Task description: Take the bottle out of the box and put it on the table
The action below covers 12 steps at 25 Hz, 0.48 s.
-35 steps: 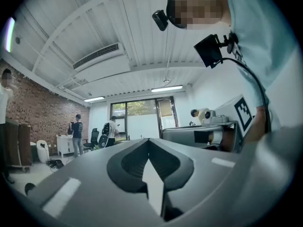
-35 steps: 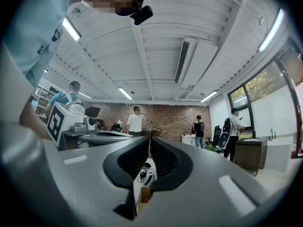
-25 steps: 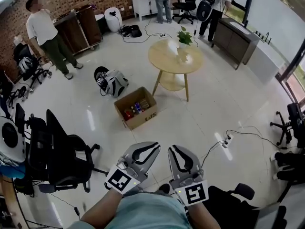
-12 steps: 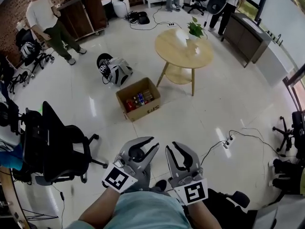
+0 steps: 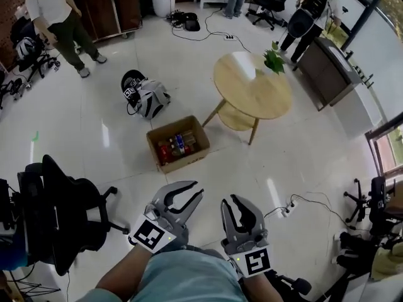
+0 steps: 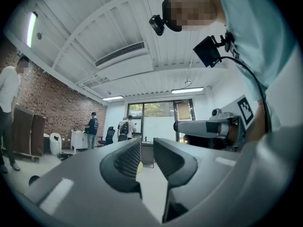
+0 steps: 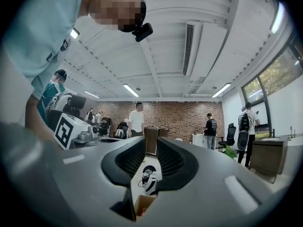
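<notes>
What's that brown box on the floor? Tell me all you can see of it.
The box looks like plain brown cardboard, open at the top, and sits flat on the shiny white floor near the round wooden table. Colourful bottles fill it. Its side carries dark print too small to read. Nothing else touches it.

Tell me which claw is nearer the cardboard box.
Left. The left claw is held short of the cardboard box, nearly in line with it; the right claw, its empty jaws just opening, sits beside it, off to the box's right.
</notes>
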{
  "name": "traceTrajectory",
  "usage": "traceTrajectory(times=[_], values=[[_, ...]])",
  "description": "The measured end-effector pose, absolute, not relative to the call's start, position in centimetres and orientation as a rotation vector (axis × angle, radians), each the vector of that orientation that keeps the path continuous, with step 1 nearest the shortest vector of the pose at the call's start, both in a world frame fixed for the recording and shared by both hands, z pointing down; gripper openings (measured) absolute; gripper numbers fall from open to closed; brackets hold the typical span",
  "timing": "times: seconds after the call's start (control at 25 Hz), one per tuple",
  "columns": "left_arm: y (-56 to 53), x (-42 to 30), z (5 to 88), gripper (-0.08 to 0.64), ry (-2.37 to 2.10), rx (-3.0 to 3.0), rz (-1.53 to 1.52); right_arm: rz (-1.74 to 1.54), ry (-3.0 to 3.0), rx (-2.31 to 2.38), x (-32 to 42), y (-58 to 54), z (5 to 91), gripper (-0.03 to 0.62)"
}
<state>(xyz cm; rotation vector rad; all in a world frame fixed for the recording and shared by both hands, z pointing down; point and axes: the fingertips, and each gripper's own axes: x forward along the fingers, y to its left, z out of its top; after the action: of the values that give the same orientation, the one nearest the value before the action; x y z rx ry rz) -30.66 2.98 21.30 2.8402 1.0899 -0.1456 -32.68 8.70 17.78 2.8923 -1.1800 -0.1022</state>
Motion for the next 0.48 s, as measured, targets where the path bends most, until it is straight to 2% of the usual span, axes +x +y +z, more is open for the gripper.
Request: traceTrajectory(times=[0.2, 0.4, 0.48], values=[[-1.0, -25.7, 21.4, 0.067, 1.062, 2.843, -0.150, -0.092, -1.212, 2.846, -27.8, 4.5, 18.2, 0.058], [-2.8, -21.7, 22.4, 0.011, 1.024, 2.864, -0.107, -0.085, -1.232, 2.838, -22.8, 3.3, 19.0, 0.058], [-2.7, -19.7, 22.5, 0.011, 0.997, 2.881, -0.103, -0.089, -1.244, 2.842, -20.4, 3.6, 19.3, 0.055]])
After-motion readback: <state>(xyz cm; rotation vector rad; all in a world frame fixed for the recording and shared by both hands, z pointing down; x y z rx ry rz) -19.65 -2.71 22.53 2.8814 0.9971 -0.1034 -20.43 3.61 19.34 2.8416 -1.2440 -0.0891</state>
